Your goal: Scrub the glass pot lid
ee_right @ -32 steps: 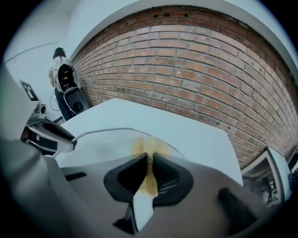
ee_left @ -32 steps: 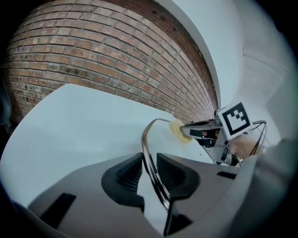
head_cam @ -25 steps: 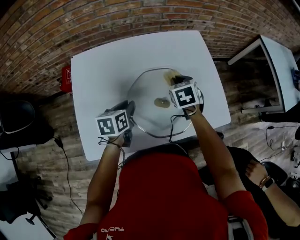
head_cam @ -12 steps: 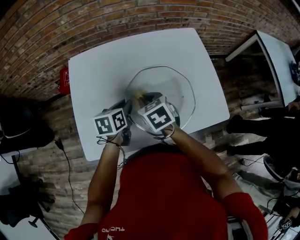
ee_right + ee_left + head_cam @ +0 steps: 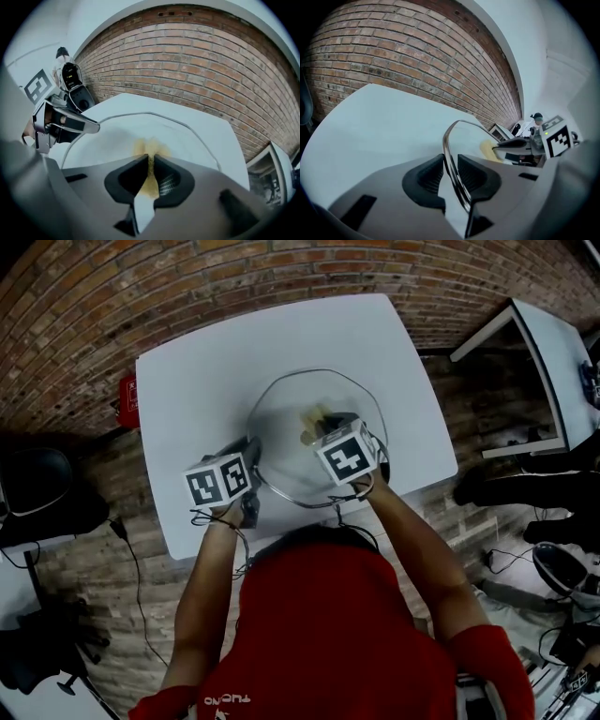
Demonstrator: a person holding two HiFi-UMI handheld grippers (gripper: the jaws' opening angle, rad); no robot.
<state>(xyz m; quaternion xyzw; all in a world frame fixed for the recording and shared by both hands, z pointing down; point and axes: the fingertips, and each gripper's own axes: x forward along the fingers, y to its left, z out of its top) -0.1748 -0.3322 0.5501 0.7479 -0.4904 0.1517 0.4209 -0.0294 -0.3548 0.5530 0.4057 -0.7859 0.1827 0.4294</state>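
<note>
On the surface [image 5: 187, 371], left claw [image 5: 451, 165] clamps the glass pot lid [image 5: 281, 439] by its rim; right claw [image 5: 150, 165] pinches a yellow sponge [image 5: 149, 143] mid-glass. Scrubbing looks underway, unfinished.

Indoor workroom or lab. Bare brick wall [image 5: 393, 56] behind a plain white counter [image 5: 187, 399]; cables [image 5: 114, 524] trail across the floor [image 5: 84, 587].

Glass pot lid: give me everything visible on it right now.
The glass pot lid is round, clear glass with a thin shiny metal rim, over the middle of the white table. The left gripper is clamped on its near-left rim. The right gripper holds a yellowish scrub pad on the glass near the centre. Whether the lid lies flat is unclear.
</note>
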